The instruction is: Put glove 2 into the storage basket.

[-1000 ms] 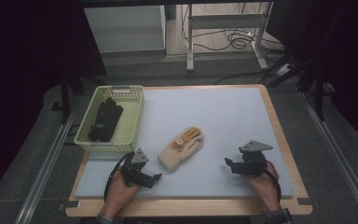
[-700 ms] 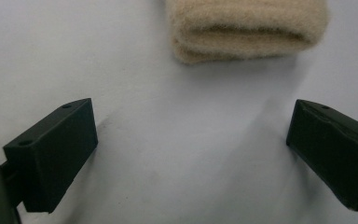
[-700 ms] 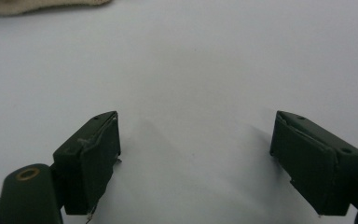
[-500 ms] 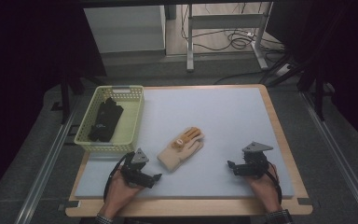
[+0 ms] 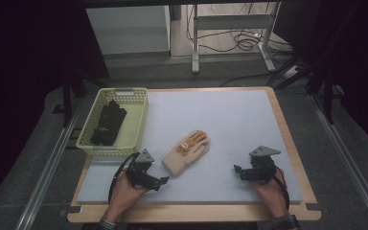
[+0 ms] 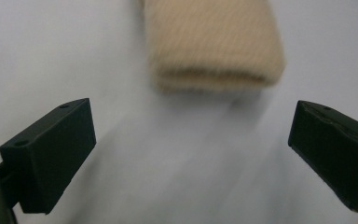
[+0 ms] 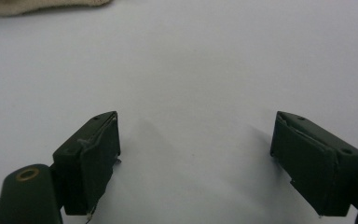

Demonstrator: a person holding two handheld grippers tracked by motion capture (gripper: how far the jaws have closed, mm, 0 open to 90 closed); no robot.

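Glove (image 5: pixel 186 154) lies flat mid-bench, cuff toward left claw (image 5: pixel 162 181), which is spread wide just short of it. Right claw (image 5: pixel 237 171) also agape, well apart. Approach step; next, advance and pinch cuff.

The glove (image 5: pixel 186 154) is cream beige with a ribbed knit cuff, and its fingers are orange-tan (a small pale patch sits near the knuckles). The basket (image 5: pixel 136 125) is pale yellow-green with a lattice wall, and in it lies a black glove (image 5: pixel 108 123) with a small light mark. The mat (image 5: pixel 230 129) is light blue-grey; the tabletop (image 5: pixel 294 158) shows as a light wood border. Both grippers, left (image 6: pixel 191 144) and right (image 7: pixel 196 158), have matte black jaws.
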